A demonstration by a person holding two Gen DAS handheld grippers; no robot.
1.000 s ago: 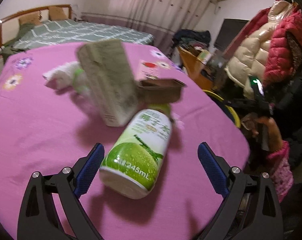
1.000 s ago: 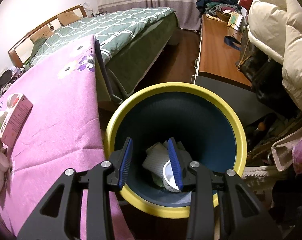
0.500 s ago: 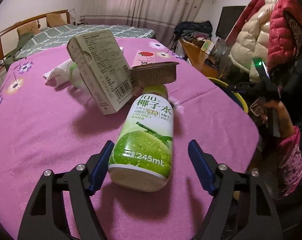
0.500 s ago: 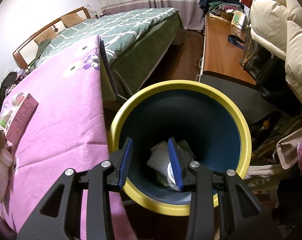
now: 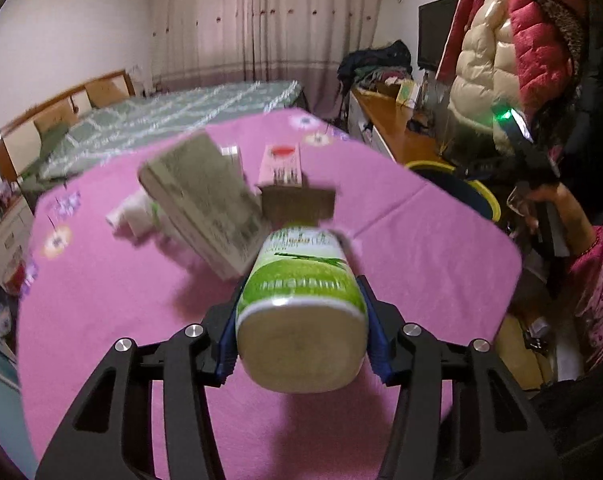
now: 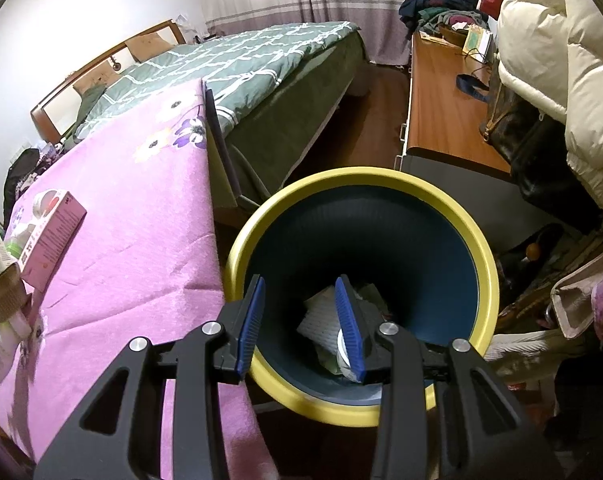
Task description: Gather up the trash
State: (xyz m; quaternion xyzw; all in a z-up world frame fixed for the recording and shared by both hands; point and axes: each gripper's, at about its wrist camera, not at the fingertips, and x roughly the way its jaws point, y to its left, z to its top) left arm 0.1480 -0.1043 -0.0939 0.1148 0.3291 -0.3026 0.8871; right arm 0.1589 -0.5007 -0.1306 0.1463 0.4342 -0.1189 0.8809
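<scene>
A green coconut-water bottle is lifted off the pink tablecloth, base towards the camera. My left gripper is closing on it, and the blue pads press its sides. Behind it lie a grey-beige carton, a brown paper tray, a pink box and a crumpled white wrapper. My right gripper hangs open and empty over the yellow-rimmed dark bin, which holds paper trash. The bin's rim also shows past the table's right edge.
The pink box lies near the table's left side in the right wrist view. A green bed stands behind the table. A wooden desk and hanging puffy coats crowd the right. A hand holds the other gripper there.
My left gripper's jaws closed from wide apart onto the green bottle and lifted it, tipping its base towards the camera. The right gripper stayed over the bin.
</scene>
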